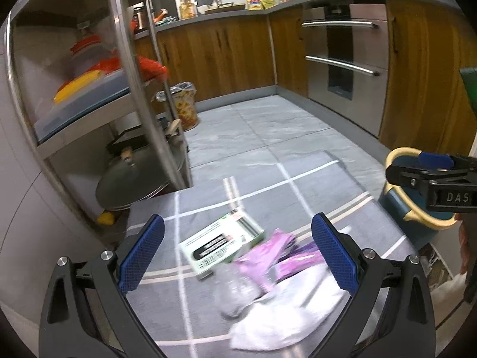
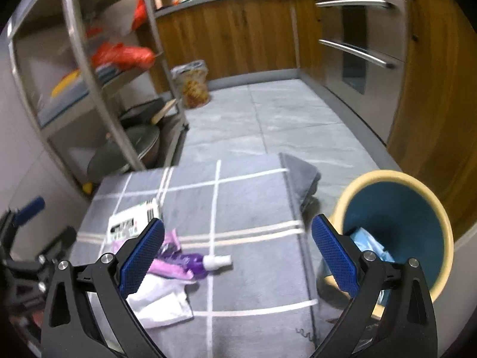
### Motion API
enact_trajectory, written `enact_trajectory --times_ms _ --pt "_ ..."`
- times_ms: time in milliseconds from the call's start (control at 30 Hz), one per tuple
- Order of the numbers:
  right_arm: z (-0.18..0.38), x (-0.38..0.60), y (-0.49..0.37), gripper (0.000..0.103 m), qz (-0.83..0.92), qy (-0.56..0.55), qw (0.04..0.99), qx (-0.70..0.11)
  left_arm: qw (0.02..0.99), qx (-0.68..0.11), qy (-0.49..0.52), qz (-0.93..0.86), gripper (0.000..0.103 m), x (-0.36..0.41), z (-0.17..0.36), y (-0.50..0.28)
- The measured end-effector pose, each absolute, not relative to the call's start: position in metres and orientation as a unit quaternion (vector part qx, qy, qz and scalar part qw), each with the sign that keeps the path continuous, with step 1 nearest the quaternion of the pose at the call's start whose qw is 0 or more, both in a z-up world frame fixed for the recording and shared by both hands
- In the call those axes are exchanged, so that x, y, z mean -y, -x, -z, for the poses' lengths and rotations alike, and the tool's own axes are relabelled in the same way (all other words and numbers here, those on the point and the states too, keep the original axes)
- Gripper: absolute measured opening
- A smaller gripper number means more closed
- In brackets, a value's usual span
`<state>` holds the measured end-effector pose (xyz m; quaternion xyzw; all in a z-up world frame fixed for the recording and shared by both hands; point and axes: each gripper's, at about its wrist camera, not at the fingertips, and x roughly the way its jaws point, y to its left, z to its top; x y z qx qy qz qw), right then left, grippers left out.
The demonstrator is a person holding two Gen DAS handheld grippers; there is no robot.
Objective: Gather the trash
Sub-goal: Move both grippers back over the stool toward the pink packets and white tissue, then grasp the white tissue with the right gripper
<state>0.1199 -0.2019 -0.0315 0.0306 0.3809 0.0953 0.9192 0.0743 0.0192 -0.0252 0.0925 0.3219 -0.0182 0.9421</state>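
On a table under a grey checked cloth (image 1: 208, 203) lie a white and green carton (image 1: 220, 243), purple wrappers (image 1: 268, 258), a clear crumpled plastic piece (image 1: 235, 292) and white paper (image 1: 286, 310). My left gripper (image 1: 238, 253) hovers open just above this pile, holding nothing. In the right wrist view the same carton (image 2: 131, 222), a purple tube with a white cap (image 2: 202, 262) and white paper (image 2: 161, 301) lie to the left. My right gripper (image 2: 238, 256) is open and empty over the cloth's right edge. A blue bin with a cream rim (image 2: 396, 232) stands to its right, with pale blue trash (image 2: 369, 244) inside.
A steel shelf rack (image 1: 131, 68) with pans, lids and orange bags stands left of the table. A lined, patterned bin (image 1: 184, 104) sits on the grey tile floor by wooden cabinets (image 1: 226, 50). A steel oven (image 1: 345, 65) is on the right. The other gripper (image 1: 432, 179) shows over the blue bin (image 1: 417, 208).
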Motion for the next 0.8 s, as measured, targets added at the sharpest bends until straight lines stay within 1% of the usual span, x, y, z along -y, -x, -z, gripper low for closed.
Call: enact_trajectory --times_ms 300,500,533,633,700,767,800 --pt "0.054 0.163 -0.117 0.098 -0.139 0.009 0.902 -0.409 0.936 -0.346 -0.058 -0.023 0.097 -0.08 0.041 -0.071" --pt "0.073 0.132 -0.108 0.094 -0.184 0.049 0.884 -0.427 0.93 -0.365 -0.025 -0.039 0.097 -0.099 0.05 -0.077" --pt "0.077 0.128 -0.107 0.092 -0.192 0.053 0.879 -0.433 0.929 -0.367 -0.024 -0.041 0.097 -0.099 0.051 -0.078" --pt "0.091 0.119 -0.106 0.079 -0.209 0.066 0.863 -0.454 0.928 -0.37 -0.028 -0.042 0.097 -0.097 0.053 -0.08" --pt "0.101 0.113 -0.105 0.076 -0.219 0.08 0.853 -0.466 0.927 -0.37 -0.031 -0.04 0.097 -0.095 0.053 -0.08" --pt "0.109 0.108 -0.105 0.067 -0.228 0.086 0.846 -0.475 0.928 -0.37 -0.036 -0.039 0.097 -0.093 0.054 -0.08" --pt "0.113 0.106 -0.106 0.066 -0.232 0.088 0.841 -0.481 0.927 -0.37 -0.038 -0.039 0.097 -0.092 0.054 -0.08"
